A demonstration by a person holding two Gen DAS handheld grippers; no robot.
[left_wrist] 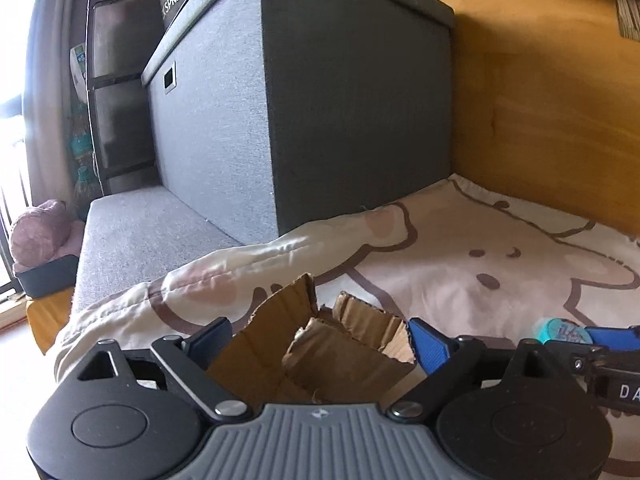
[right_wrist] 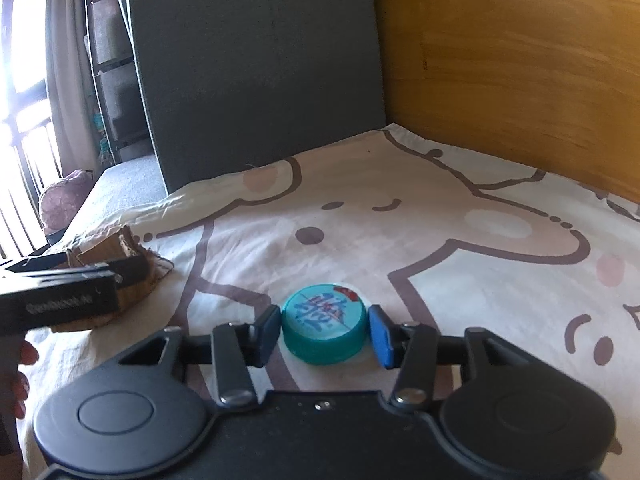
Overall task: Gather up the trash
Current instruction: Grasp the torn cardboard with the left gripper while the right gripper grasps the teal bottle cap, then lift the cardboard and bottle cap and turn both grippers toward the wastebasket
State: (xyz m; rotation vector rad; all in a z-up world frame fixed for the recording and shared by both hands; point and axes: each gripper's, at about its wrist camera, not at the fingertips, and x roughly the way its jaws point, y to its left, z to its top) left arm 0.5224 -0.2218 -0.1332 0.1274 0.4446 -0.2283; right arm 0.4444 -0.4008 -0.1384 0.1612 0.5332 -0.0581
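Left tongs [left_wrist: 320, 344]: black arms, silver screws, blue pads, ribbed grey housing; right tongs [right_wrist: 325, 330]: same, but black housing.

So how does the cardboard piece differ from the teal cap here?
The cardboard piece is brown, torn and crumpled, with ragged edges; the teal cap is a smooth round disc with blue print on top. The cardboard fills the wide-set jaws of the left gripper; the cap is smaller and sits between the narrower jaws of the right gripper. Both lie on the printed bedsheet.
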